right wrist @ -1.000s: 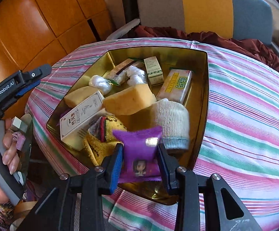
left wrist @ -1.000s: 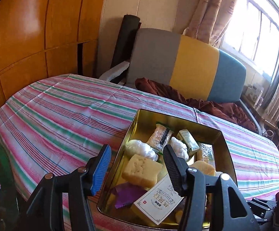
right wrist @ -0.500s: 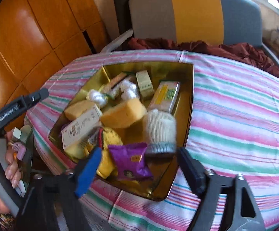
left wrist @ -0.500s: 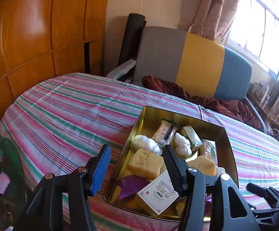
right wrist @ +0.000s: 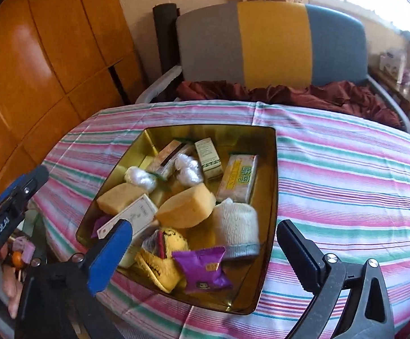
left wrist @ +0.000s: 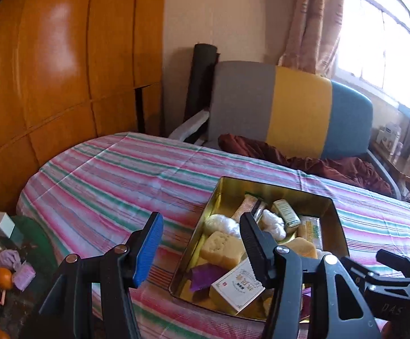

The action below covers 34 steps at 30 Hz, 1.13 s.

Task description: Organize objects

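The purple snack packet [right wrist: 203,269] lies loose in the near corner of the gold tin [right wrist: 272,186], just ahead of and below my right gripper [right wrist: 205,251], whose jaws are opening wide with nothing pressed between them. I judge the packet to be light, crinkly and slippery, a soft foil pillow best pinched across its flat middle, not its sealed, serrated ends. Touching it on the gripper's left is a knitted yellow item [right wrist: 162,257], soft and floppy; just beyond it, a rolled white sock [right wrist: 236,226], ribbed and squashy. Further ahead sit two yellow sponge blocks [right wrist: 186,206], porous and springy, a stiff white card box [right wrist: 132,216], a yellow-green wrapped pack [right wrist: 238,178], a small carton [right wrist: 209,158] and two crumpled clear plastic balls [right wrist: 188,169]. The tin is shiny, rigid metal with sloping walls, resting on a striped cloth [right wrist: 346,183]. My left gripper [left wrist: 199,243] hovers partway open and empty, the tin ahead and to its right. Beyond the table stands a grey, yellow and blue chair [right wrist: 272,42].
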Motion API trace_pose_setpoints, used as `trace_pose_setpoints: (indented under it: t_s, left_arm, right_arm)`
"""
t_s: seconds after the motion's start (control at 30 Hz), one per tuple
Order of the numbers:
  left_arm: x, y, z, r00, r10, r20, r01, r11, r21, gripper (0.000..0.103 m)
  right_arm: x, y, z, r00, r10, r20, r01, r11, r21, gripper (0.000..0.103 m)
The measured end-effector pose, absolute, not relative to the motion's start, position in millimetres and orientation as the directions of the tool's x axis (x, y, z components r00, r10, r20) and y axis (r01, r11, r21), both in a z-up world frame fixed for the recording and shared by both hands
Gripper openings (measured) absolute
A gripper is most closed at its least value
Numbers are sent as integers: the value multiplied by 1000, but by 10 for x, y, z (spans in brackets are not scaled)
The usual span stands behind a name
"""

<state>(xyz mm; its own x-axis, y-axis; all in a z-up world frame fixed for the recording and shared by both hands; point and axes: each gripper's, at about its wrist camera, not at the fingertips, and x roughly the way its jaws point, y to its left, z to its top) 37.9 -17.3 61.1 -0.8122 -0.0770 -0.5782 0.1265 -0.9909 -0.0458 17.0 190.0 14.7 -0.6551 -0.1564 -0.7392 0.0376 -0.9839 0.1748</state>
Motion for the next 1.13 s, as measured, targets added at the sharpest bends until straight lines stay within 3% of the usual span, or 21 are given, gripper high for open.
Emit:
trace_pose_setpoints:
  t_s: [0.27,0.67,0.97,1.07,1.13]
  left_arm:
    - [264,-218,413,-721,-95,-686,126,-992,5,57]
    - [185,-104,120,-610,-50,-790,65,-998,13,57]
    - [235,5,111,-616,-38,-787,36,-999,21,55]
    - [242,-1,115,-625,-49,-779,46,-999,25,47]
    - [230,1,103,-630,-61,-774,50,-998,38,47]
  right_arm:
    - [149,1748,167,-666,17,-746,-45,-999,17,103]
    - [75,1664,88,-648,73,-758,-87,-996,-21,103]
    - [37,1641,66,-647,118,-753,-119,-991,-53,103]
    - [35,1648,56,-645,124,-754,-124,-991,-56,103]
    - [30,1655,48,-643,116,-757,-121,-991,-49,103]
